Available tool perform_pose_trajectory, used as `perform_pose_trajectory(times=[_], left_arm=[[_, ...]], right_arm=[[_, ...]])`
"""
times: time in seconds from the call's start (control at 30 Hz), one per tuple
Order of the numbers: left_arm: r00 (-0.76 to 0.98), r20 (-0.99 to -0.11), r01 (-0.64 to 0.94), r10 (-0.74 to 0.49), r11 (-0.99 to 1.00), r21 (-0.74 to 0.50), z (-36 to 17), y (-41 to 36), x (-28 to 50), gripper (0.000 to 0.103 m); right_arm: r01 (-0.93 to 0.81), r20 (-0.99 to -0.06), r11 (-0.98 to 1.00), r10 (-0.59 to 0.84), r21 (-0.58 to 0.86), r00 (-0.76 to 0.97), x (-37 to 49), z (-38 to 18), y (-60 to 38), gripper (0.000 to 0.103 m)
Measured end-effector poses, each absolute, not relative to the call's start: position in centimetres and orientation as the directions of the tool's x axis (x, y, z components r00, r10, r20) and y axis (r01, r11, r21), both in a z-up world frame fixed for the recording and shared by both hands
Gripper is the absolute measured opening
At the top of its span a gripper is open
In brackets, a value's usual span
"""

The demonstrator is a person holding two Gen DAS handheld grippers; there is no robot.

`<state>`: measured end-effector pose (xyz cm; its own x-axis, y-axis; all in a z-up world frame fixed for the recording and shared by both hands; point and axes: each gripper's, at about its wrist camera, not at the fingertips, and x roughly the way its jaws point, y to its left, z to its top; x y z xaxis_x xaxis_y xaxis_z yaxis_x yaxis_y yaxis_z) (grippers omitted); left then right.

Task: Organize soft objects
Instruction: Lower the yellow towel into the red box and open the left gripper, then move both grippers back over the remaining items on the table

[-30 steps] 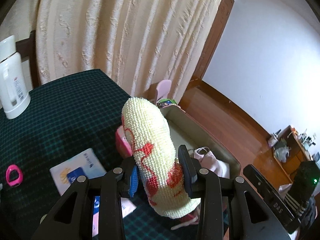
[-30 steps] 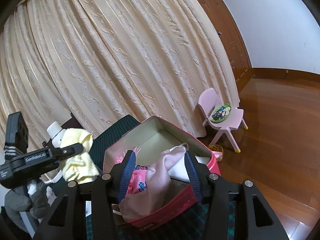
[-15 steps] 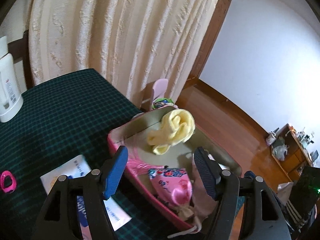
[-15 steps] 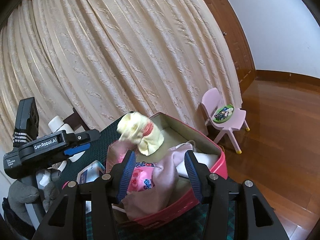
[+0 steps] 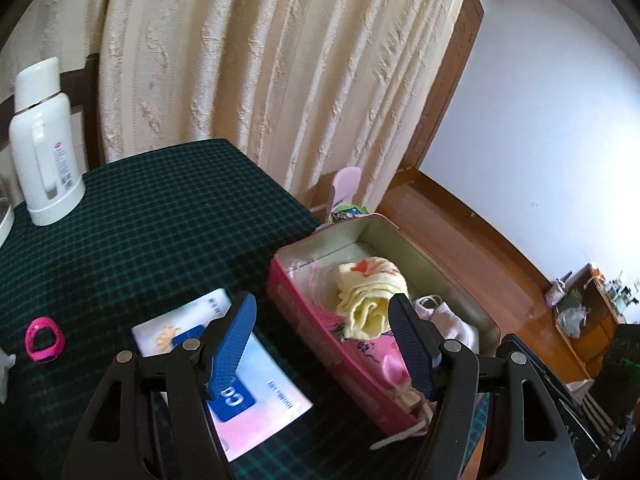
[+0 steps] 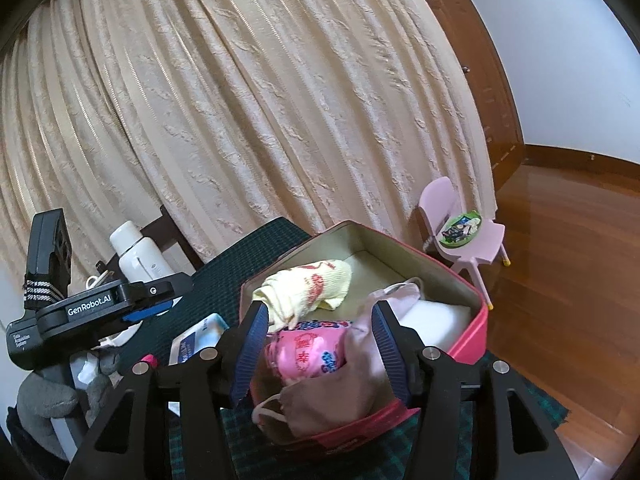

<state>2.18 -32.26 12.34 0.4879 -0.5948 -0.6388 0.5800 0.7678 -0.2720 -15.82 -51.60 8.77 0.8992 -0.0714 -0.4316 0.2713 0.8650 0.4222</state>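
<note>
Left wrist view shows the left gripper with its blue fingers spread wide and nothing between them, held above the near edge of a pink box on the dark green checked tabletop. A yellow towel with red markings lies crumpled inside the box, touching a pink patterned pouch at the near end. A white and blue packet lies flat on the tabletop just left of the box, a pink ring sits near the left edge, and a white thermos stands at the far left. From the right wrist view, the right gripper is likewise released and empty, hovering over the near end of the box, where a beige cloth drapes over the rim beside the pouch. A small pink chair stands on the wooden floor beyond.
</note>
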Motion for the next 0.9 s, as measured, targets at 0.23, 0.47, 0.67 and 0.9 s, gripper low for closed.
perform_pose_trajectory(times=[0.23, 0.47, 0.67, 0.9], left_arm=[[0.520, -0.632, 0.534, -0.574, 0.797, -0.283, 12.3, -28.9, 2.2, 0.071], [0.556, -0.628, 0.480, -0.544, 0.827, -0.292, 12.3, -25.4, 2.1, 0.071], [0.584, -0.627, 0.431, -0.516, 0.851, -0.300, 12.3, -22.2, 2.0, 0.072], [0.618, -0.625, 0.366, -0.477, 0.878, -0.308, 11.9, -17.7, 1.7, 0.072]], right_arm=[[0.231, -0.434, 0.883, -0.035, 0.409, 0.900, -15.0, 9.2, -49.4, 0.059], [0.180, -0.440, 0.901, 0.013, 0.394, 0.898, -14.1, 9.4, -47.1, 0.060], [0.136, -0.451, 0.913, 0.058, 0.385, 0.891, -13.2, 9.6, -44.7, 0.061], [0.053, -0.469, 0.928, 0.135, 0.368, 0.873, -12.3, 9.5, -41.0, 0.061]])
